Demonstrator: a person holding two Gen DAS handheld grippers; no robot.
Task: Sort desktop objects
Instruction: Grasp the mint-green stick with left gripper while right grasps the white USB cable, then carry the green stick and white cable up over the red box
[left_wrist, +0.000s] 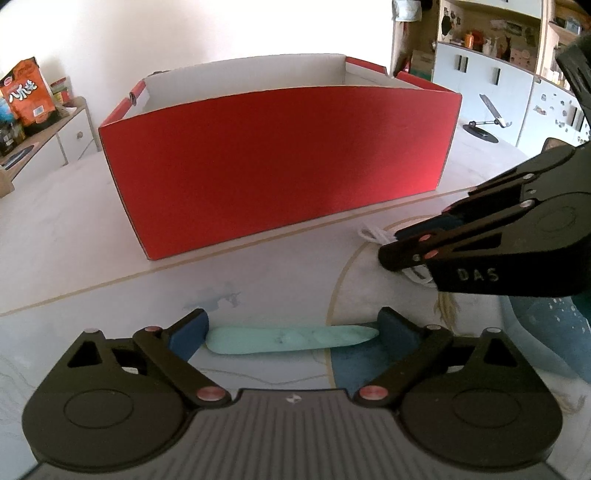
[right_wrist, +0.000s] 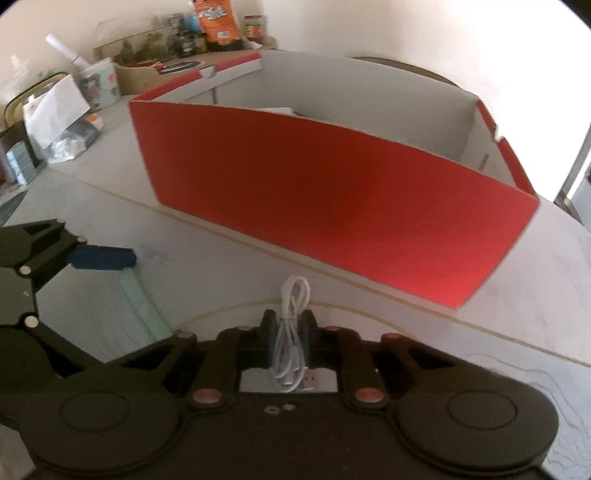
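Note:
A red cardboard box (left_wrist: 273, 158) with a white inside stands on the table ahead; it also shows in the right wrist view (right_wrist: 332, 206). My left gripper (left_wrist: 291, 332) is open, its blue pads at either end of a flat mint-green object (left_wrist: 291, 339) that lies crosswise between them; whether the pads touch it I cannot tell. My right gripper (right_wrist: 290, 332) is shut on a coiled white cable (right_wrist: 291, 332), held just above the table. The right gripper also shows in the left wrist view (left_wrist: 417, 240), with cable loops (left_wrist: 373, 234) sticking out.
A white object (right_wrist: 275, 110) lies inside the box. A phone stand (left_wrist: 484, 127) sits at the table's far right. A side cabinet with snack bags (left_wrist: 26, 92) is at the left. Boxes and clutter (right_wrist: 59, 122) line the table's far left edge.

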